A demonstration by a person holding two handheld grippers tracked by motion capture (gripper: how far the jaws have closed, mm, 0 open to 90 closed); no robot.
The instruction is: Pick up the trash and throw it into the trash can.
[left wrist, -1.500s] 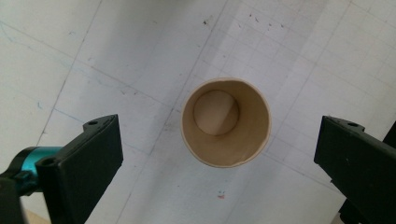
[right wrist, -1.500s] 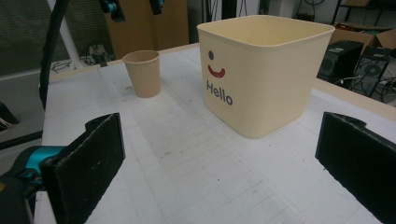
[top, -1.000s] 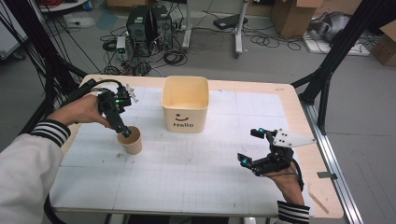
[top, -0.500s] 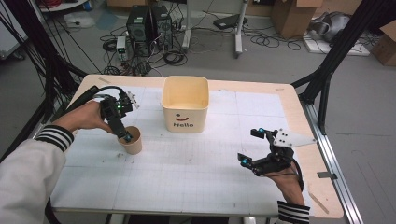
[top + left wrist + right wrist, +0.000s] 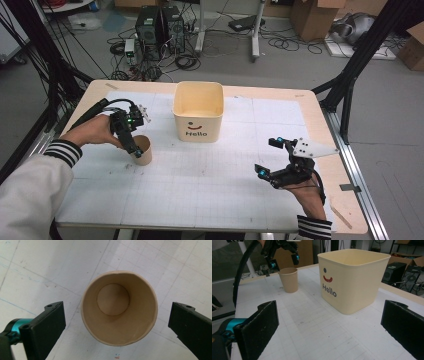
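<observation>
Paper cup (image 5: 142, 150) standing upright on the left side of the white gridded tabletop (image 5: 210, 170), with the left gripper (image 5: 134, 148) now poised directly over its mouth. Over the past second the person's left hand (image 5: 95, 131) has drawn in toward the near left while the gripper stayed at the cup, which has not shifted from its spot. Seen from the left gripper view, the cup (image 5: 119, 314) sits empty between the two black jaws, which stand spread wide on either side of its rim with clear gaps and no contact (so nothing is held yet). That suggests the grasp is lined up but not closed; squeezing on the rim looks like the next step, and the thin wall may buckle if pinched hard. The cream "Hello" bin (image 5: 198, 111) waits just right of the cup, toward the far middle, a likely destination. The right gripper (image 5: 272, 162) rests idle at the near right, well apart, its jaws likewise released and holding nothing, as before.
</observation>
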